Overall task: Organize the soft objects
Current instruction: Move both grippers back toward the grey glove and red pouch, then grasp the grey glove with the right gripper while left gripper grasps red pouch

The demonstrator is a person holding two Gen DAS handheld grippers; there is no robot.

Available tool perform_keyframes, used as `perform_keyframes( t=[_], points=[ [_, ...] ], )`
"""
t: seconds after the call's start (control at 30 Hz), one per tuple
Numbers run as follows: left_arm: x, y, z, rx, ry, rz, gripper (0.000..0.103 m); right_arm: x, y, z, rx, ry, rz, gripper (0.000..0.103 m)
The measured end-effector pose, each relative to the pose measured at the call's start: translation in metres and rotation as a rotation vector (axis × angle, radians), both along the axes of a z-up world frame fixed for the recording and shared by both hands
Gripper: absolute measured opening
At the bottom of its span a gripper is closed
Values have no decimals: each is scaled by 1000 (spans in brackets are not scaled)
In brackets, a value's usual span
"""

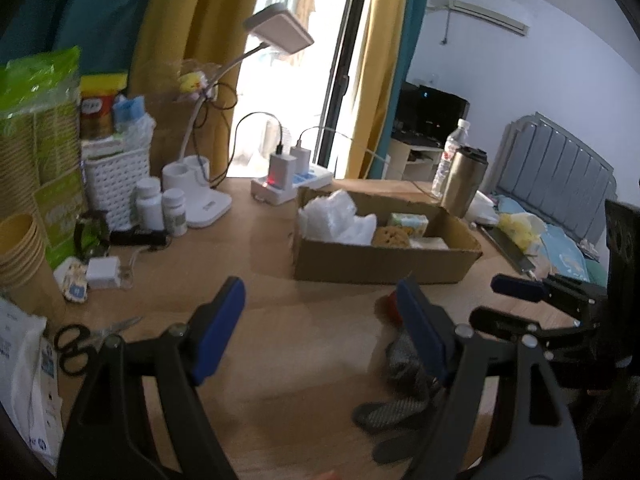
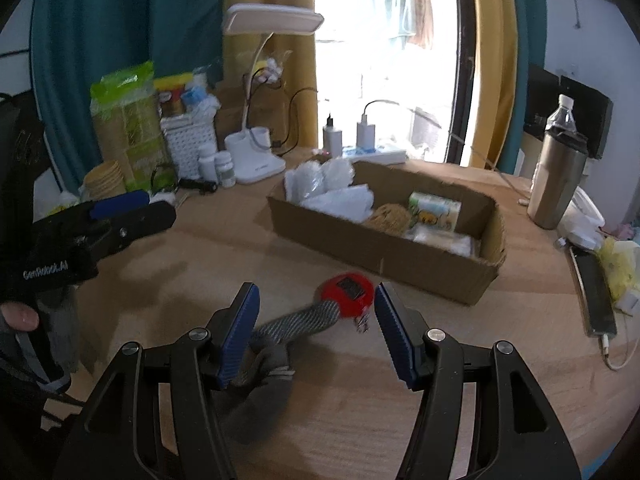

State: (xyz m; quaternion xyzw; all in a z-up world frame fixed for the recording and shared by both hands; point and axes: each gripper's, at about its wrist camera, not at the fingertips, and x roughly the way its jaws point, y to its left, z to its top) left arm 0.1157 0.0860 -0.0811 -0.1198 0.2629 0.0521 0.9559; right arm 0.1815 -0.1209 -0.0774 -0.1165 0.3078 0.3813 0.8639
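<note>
Two hand-held grippers over one tabletop (image 2: 400,400), listed left to right. Far left, against the curtain: paper cups (image 2: 105,179), a white basket (image 2: 188,142) and pill bottles (image 2: 214,164), stacked back, apparently to leave the middle free for sorting. Left hand-held gripper (image 1: 320,332): jaws wide, nothing between them, hovering over bare wood left of the piece; probably waiting to assist. Centre front: a grey woven strap (image 2: 296,320) with a red disc (image 2: 349,294) at its far end, lying loose on the tabletop just short of the box, likely the next soft thing to be sorted. Right hand-held gripper (image 2: 316,334): jaws part open and straddling the strap, pads not touching it, seemingly lined up for a pinch. Centre back: a cardboard box (image 2: 440,276), open top, already holding white plastic bags (image 2: 324,188), a sponge (image 2: 390,216) and a tissue pack (image 2: 434,208), so it reads as the collecting bin. Right: a steel tumbler (image 2: 556,180) and a water bottle (image 2: 562,114), clear of the work.
</note>
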Motion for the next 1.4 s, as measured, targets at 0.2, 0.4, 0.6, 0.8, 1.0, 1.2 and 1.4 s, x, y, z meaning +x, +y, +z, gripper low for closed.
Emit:
perform_keyframes(
  t=[0.2, 0.4, 0.6, 0.8, 1.0, 1.2, 1.4],
  points=[
    [-11, 2, -10, 5, 21, 7, 79, -13, 9, -20, -29, 26, 19, 63],
    [-17, 4, -21, 12, 44, 13, 79, -18, 18, -38, -40, 65, 38, 62],
    [-14, 1, -34, 2, 75, 12, 79, -18, 23, -59, -74, 112, 44, 54],
    [-7, -6, -37, 8, 93, -2, 79, -15, 24, -73, -101, 145, 52, 31],
    [0, -13, -38, 24, 115, -9, 79, -16, 19, -75, -91, 148, 74, 27],
    [7, -24, -37, 43, 130, -27, 79, -10, -1, -64, -51, 133, 42, 27],
    [17, -43, -37, 61, 145, -58, 79, 1, -30, -53, -8, 113, -12, 27]
  ],
)
